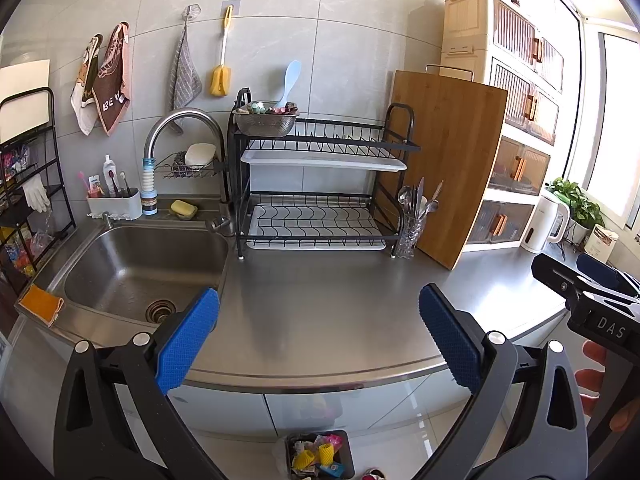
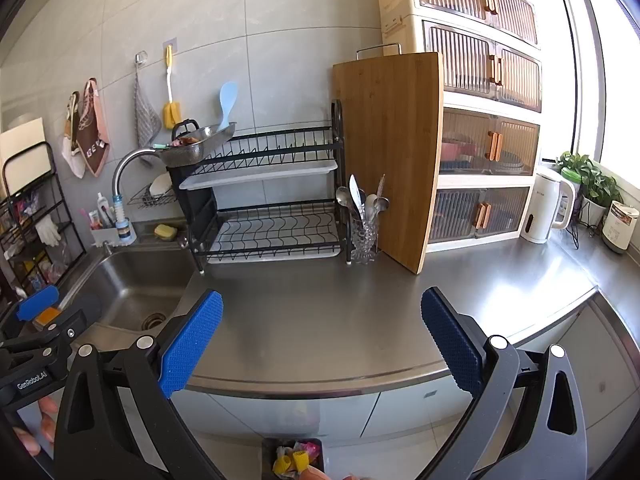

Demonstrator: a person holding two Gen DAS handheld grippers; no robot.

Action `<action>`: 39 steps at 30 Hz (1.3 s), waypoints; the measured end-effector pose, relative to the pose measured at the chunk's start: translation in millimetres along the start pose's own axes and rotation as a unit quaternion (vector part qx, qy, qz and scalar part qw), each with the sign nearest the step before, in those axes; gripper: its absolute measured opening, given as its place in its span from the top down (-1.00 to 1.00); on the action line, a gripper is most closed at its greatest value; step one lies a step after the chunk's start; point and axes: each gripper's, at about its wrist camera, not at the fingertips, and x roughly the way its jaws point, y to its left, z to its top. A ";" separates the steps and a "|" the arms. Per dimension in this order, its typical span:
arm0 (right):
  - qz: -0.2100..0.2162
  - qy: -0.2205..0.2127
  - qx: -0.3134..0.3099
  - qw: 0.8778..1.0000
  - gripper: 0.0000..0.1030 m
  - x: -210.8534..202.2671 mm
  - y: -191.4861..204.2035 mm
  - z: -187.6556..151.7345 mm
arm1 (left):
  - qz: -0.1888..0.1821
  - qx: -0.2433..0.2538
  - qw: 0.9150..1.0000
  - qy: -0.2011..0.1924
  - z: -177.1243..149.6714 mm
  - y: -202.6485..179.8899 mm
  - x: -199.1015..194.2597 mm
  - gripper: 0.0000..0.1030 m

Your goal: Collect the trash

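Here both grippers hang over the near edge of the steel surface (image 1: 320, 292), which lies bare between them and the rack; the left gripper (image 1: 319, 340) has its blue fingers (image 1: 188, 344) spread wide with nothing between them, and the right gripper (image 2: 322, 340) likewise stands wide open and holds nothing; in the left wrist view the right one's black body shows at the far right edge with fingertips of a hand (image 1: 596, 380) behind it, and in the right wrist view the left one shows at the left edge above the sink (image 2: 132, 292); the trash (image 1: 316, 458), yellow ribbed pieces and pink and blue wrappers, lies in a dark bin (image 1: 347, 456) on the floor below the surface's near edge, between the fingers in both views; the sink sits to the left, an orange cloth (image 1: 41, 304) draped on its near left rim; beyond the surface a black two-tier rack (image 1: 320, 184) stands against the tiled wall, a steel colander (image 1: 266, 118) with a pale blue spoon on its top left corner; just right of the rack is a glass of cutlery (image 1: 412, 224), then a wooden board (image 1: 444, 164) leaning upright against a cream cabinet (image 2: 480, 100); a white kettle (image 2: 548, 208) stands farther right near a plant (image 2: 592, 176) by the window.
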 end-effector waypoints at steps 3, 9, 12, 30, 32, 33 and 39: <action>0.000 -0.001 0.001 1.000 -0.94 -1.4 0.5 0.8 | 0.001 0.000 1.000 -0.001 -0.3 -0.4 -0.9 -0.85; 0.001 0.000 0.000 1.000 -0.94 -1.3 1.1 0.6 | -0.001 0.000 1.000 0.001 -3.1 -1.2 -1.8 -0.85; 0.000 -0.001 0.000 1.000 -0.94 -1.7 1.1 0.5 | -0.001 -0.001 1.000 0.000 -3.4 -1.8 -2.6 -0.85; -0.002 0.001 0.012 1.000 -0.94 -3.6 -6.8 -2.9 | -0.004 0.007 1.000 0.002 -4.4 -8.4 -1.8 -0.85; -0.003 0.001 0.013 1.000 -0.94 -3.0 -7.6 -2.7 | -0.003 0.006 1.000 0.005 -4.7 -7.5 -0.4 -0.85; -0.002 0.002 0.013 1.000 -0.94 -2.8 -7.7 -3.1 | -0.002 0.005 1.000 0.005 -4.7 -7.2 0.1 -0.85; 0.001 0.007 0.013 1.000 -0.94 0.1 -9.0 -3.1 | -0.001 0.008 1.000 0.009 -5.9 -8.7 2.3 -0.85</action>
